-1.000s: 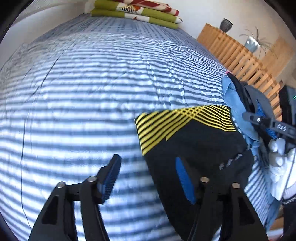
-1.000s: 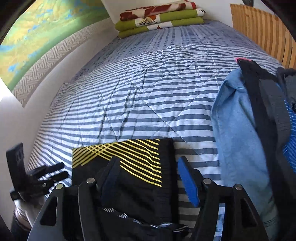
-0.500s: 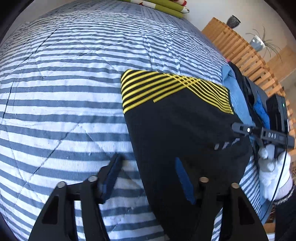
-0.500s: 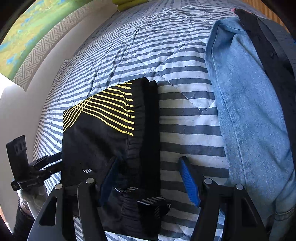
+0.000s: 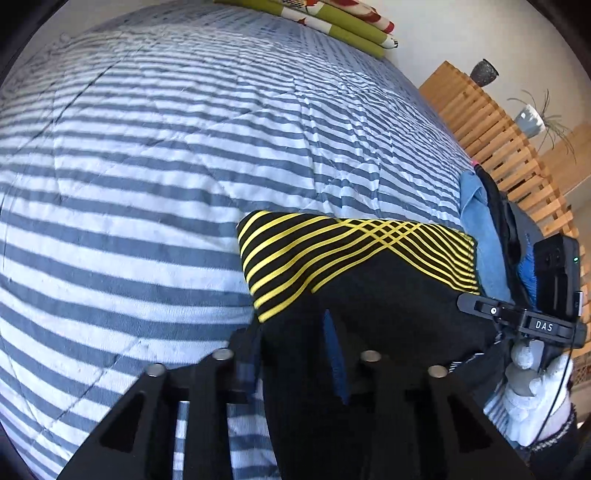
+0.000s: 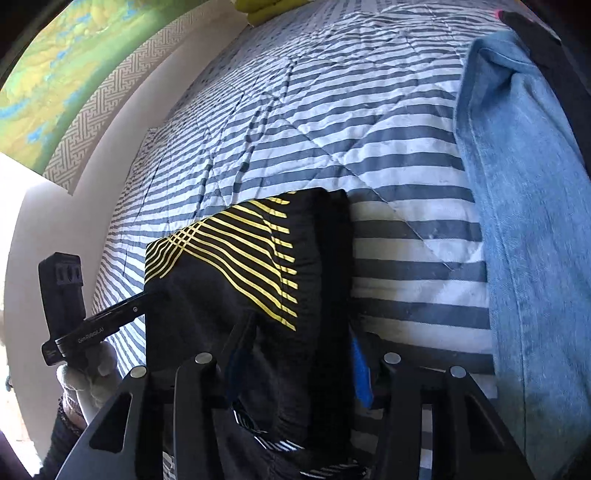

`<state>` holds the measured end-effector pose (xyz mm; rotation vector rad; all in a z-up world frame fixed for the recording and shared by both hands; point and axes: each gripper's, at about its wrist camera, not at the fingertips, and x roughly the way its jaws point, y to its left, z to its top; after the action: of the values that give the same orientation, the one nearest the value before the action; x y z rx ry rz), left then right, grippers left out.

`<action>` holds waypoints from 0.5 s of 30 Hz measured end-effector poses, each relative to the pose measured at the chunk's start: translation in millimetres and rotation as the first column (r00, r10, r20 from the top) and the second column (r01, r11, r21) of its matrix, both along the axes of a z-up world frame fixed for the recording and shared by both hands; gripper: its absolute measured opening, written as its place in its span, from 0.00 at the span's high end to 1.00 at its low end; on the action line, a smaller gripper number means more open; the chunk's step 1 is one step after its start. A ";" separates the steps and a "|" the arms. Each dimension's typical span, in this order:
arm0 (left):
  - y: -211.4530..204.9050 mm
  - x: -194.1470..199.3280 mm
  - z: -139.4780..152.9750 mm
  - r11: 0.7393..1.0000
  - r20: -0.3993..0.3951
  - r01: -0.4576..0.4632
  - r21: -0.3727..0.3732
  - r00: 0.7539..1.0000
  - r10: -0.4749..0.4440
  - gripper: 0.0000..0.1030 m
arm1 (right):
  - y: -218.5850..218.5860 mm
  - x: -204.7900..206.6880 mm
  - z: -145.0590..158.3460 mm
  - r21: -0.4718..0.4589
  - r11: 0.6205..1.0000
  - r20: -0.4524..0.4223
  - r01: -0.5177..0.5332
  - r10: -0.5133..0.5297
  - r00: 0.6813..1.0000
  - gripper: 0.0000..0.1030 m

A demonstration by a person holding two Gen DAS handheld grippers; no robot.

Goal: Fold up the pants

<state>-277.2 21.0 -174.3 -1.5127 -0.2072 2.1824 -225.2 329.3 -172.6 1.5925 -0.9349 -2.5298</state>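
Black pants (image 5: 369,295) with yellow stripes lie folded on the striped bed cover (image 5: 147,184). My left gripper (image 5: 291,354) points down at their near left edge. Its jaws are closing, with the black cloth bunched between the pads and touching both. In the right wrist view the same pants (image 6: 240,280) show their thick right edge. My right gripper (image 6: 299,365) straddles that edge. Its jaws are also closing, and the cloth fills the gap from pad to pad. Each view shows the other gripper at the opposite side of the pants, in a white-gloved hand (image 5: 532,398).
Blue jeans (image 6: 524,206) and dark clothes lie in a pile right of the pants. Folded green and red bedding (image 5: 332,18) sits at the far end of the bed. A wooden slatted frame (image 5: 498,140) with pots runs along the right. A wall with a green picture (image 6: 55,81) is on the left.
Both grippers have dropped closer to the near end of the pants. Their jaws have narrowed onto the cloth, the left one more clearly than the right.
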 end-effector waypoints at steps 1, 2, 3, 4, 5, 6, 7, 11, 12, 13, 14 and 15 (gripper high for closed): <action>3.3 -0.3 -0.3 1.000 -0.005 0.004 0.002 1.000 -0.004 0.90 | -4.2 -1.8 -1.9 0.016 1.000 0.006 -0.006 0.005 1.000 0.83; 5.4 -1.9 -0.6 1.000 -0.005 -0.001 0.013 1.000 0.001 0.91 | -8.4 -2.1 -2.2 0.029 1.000 0.005 0.002 -0.002 1.000 0.84; 5.8 -0.3 1.8 1.000 -0.014 -0.011 0.012 1.000 0.012 0.92 | -10.8 -0.7 1.3 0.044 0.999 -0.005 0.009 -0.009 1.000 0.86; 9.3 0.3 3.9 1.000 -0.033 -0.009 0.002 0.999 0.009 0.92 | -13.3 1.7 5.8 0.051 0.999 -0.023 0.015 -0.014 1.000 0.87; 10.2 3.7 9.6 1.000 -0.061 -0.001 -0.005 0.998 0.001 0.92 | -15.9 6.2 11.9 0.053 0.998 -0.049 0.028 -0.025 0.998 0.88; 8.2 7.1 16.3 1.000 -0.077 0.006 0.004 0.997 -0.005 0.92 | -17.6 11.0 18.4 0.051 0.998 -0.071 0.042 -0.038 0.997 0.88; 4.9 12.0 26.1 1.000 -0.098 0.013 0.018 0.995 -0.011 0.92 | -22.1 16.0 26.1 0.048 0.997 -0.096 0.057 -0.052 0.994 0.88; -20.2 30.8 72.4 0.998 -0.187 0.007 0.059 0.982 0.005 0.95 | -49.5 38.3 73.0 0.055 0.995 -0.211 0.082 -0.069 0.975 0.89; -30.0 35.5 85.8 0.998 -0.208 0.001 0.069 0.978 0.014 0.96 | -58.8 40.4 84.6 0.064 0.995 -0.235 0.079 -0.062 0.970 0.89; -40.8 39.9 99.3 0.997 -0.227 0.000 0.083 0.974 0.019 0.96 | -71.7 41.0 98.5 0.071 0.995 -0.261 0.071 -0.050 0.964 0.89; -47.1 42.8 111.9 0.997 -0.256 -0.012 0.081 0.966 0.032 0.96 | -86.4 39.7 112.4 0.093 0.993 -0.283 0.068 -0.039 0.958 0.89; -58.3 47.4 123.7 0.997 -0.286 -0.023 0.072 0.957 0.043 0.96 | -100.2 37.3 122.7 0.106 0.993 -0.302 0.061 -0.027 0.953 0.89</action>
<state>-229.7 -37.4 -50.6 -1.1447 -0.2089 2.3645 -187.9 229.1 -49.9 1.1685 -0.8124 -2.7938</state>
